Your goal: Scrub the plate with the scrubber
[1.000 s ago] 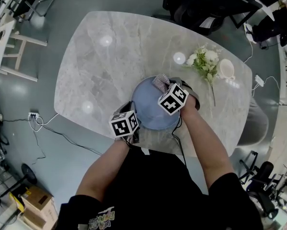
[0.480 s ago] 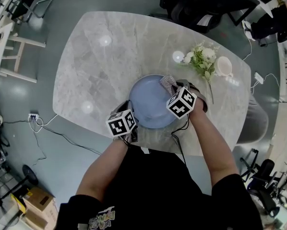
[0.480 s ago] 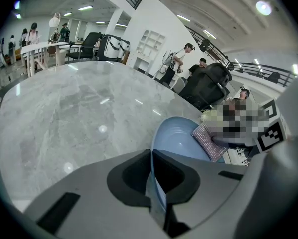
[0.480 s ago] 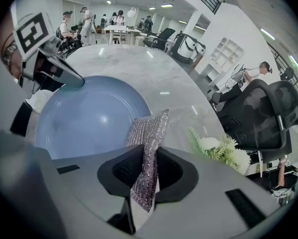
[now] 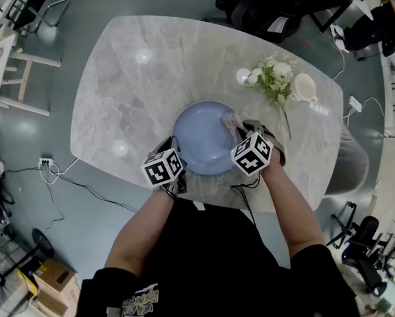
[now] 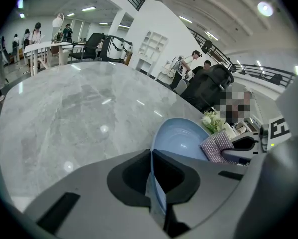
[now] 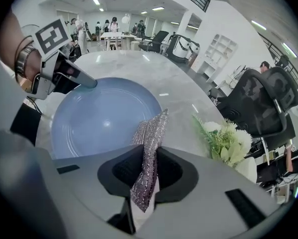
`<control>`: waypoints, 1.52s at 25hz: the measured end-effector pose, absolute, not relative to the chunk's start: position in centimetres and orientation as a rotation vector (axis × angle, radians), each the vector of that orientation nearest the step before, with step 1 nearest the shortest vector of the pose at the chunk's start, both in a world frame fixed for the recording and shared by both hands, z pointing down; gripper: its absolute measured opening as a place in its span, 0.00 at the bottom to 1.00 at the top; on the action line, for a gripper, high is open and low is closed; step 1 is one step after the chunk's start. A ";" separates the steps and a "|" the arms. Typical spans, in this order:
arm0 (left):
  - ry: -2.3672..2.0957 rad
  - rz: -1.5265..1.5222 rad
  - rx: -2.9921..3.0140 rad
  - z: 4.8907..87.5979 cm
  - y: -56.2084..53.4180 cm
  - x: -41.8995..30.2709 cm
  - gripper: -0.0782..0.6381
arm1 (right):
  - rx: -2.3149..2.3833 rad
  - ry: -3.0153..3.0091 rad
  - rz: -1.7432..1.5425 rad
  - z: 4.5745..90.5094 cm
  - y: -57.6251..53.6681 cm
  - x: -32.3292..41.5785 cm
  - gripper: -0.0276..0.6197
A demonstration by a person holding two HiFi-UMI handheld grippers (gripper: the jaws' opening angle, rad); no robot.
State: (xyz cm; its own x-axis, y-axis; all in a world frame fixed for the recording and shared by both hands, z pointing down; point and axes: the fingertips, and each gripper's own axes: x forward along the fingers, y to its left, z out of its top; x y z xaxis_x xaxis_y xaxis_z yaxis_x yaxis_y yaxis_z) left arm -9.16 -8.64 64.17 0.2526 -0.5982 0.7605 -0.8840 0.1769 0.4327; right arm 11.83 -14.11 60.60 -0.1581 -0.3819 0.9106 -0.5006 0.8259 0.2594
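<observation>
Two firm pinches: left hand-held gripper (image 6: 151, 178) on round blue plate (image 5: 201, 137) at 7 o'clock rim, right hand-held gripper (image 7: 148, 158) on silvery mesh scrubber (image 7: 151, 131); we'd press it flatter.

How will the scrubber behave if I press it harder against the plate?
Probably soft: the scrubber is pinched flat in the right tool. Likely light, being thin mesh. The glossy plate could slide, though the left tool clamps its rim.

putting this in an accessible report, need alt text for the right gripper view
The right hand-held gripper pinches a silvery scrubber at the edge of a blue plate on a grey marble table. The left hand-held gripper clamps the plate's opposite rim, and white flowers lie at right.
</observation>
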 end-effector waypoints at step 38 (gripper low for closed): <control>-1.408 0.335 1.536 64.0 -9.1 -9.1 0.15 | 0.460 -1.934 0.252 63.4 -6.6 -0.4 0.16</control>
